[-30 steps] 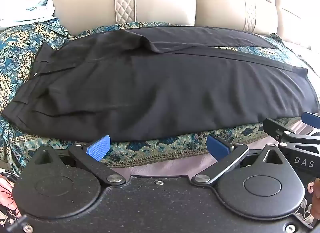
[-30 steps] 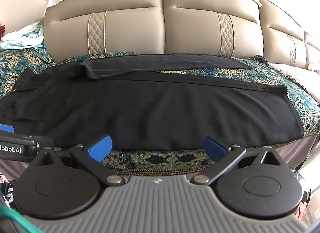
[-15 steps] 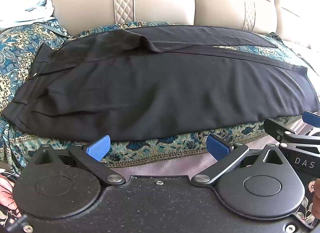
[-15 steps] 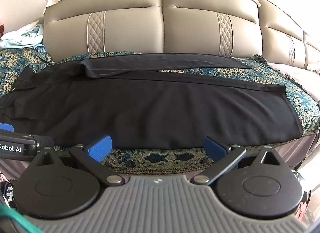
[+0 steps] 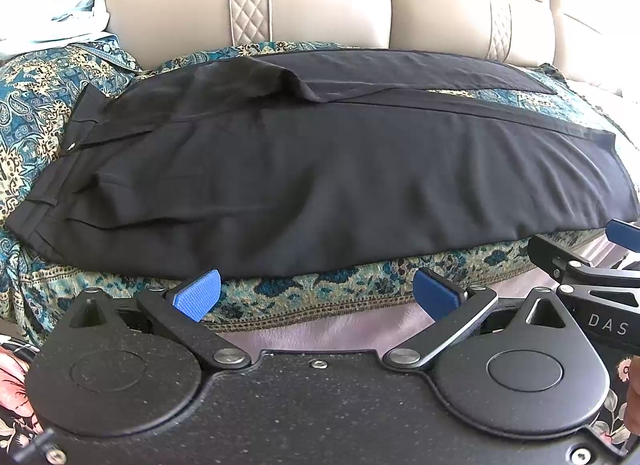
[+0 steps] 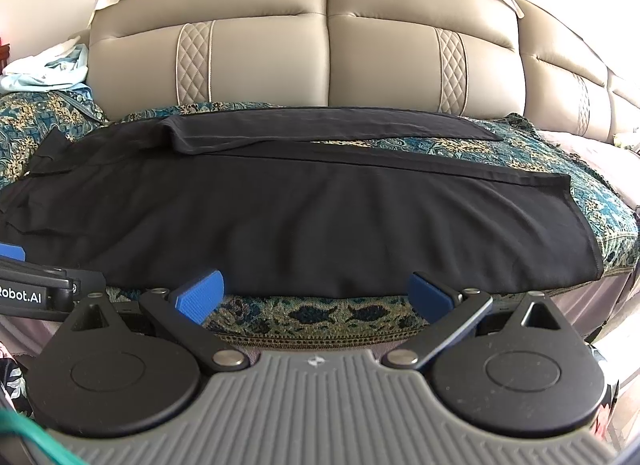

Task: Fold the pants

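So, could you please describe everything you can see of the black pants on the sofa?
The black pants are of thin, matte woven cloth and lie lengthwise across the sofa's patterned teal throw. The waistband, with pleats and a pocket flap, is at the left and the hems at the right. The near leg lies spread flat with soft wrinkles; the far leg lies narrower behind it, near the backrest, with throw showing between them. Neither gripper touches them.

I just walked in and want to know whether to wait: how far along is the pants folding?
Barely begun. Done: the black pants lie spread lengthwise on the patterned cover, waist to the left, legs slightly apart. In hand: nothing; the left tool and right tool are both open, short of the near edge. Left: every fold.
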### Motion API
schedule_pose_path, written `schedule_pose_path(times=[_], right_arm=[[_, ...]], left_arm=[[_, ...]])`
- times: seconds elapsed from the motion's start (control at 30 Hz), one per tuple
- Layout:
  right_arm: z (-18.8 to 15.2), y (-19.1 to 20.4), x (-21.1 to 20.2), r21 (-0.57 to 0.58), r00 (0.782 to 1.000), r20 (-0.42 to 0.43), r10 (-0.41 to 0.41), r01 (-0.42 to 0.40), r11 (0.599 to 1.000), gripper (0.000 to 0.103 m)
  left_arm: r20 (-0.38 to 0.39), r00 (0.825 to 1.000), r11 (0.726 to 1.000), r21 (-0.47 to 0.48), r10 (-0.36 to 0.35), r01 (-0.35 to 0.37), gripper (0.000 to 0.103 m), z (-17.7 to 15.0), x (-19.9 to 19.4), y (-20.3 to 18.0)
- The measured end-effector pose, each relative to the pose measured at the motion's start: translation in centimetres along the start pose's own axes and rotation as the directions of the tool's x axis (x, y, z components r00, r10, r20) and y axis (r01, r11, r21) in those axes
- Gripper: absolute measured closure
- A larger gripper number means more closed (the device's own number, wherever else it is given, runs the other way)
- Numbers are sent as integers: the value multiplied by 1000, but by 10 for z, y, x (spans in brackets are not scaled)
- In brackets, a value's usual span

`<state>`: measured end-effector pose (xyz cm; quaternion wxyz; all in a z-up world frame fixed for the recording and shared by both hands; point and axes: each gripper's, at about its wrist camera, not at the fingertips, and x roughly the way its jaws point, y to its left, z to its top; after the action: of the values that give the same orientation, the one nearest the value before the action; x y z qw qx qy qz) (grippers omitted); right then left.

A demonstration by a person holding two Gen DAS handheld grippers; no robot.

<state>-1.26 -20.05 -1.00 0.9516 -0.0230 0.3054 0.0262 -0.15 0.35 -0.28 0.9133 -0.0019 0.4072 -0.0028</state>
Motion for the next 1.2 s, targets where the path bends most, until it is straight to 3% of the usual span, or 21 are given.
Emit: schedule_pose_path(times=[1.2], right_arm=[[1, 3, -1, -10, 1000, 3, -15, 15, 1000, 0]], left_arm=[[-6, 1000, 1000, -7, 3, -3, 0, -4, 0, -1]])
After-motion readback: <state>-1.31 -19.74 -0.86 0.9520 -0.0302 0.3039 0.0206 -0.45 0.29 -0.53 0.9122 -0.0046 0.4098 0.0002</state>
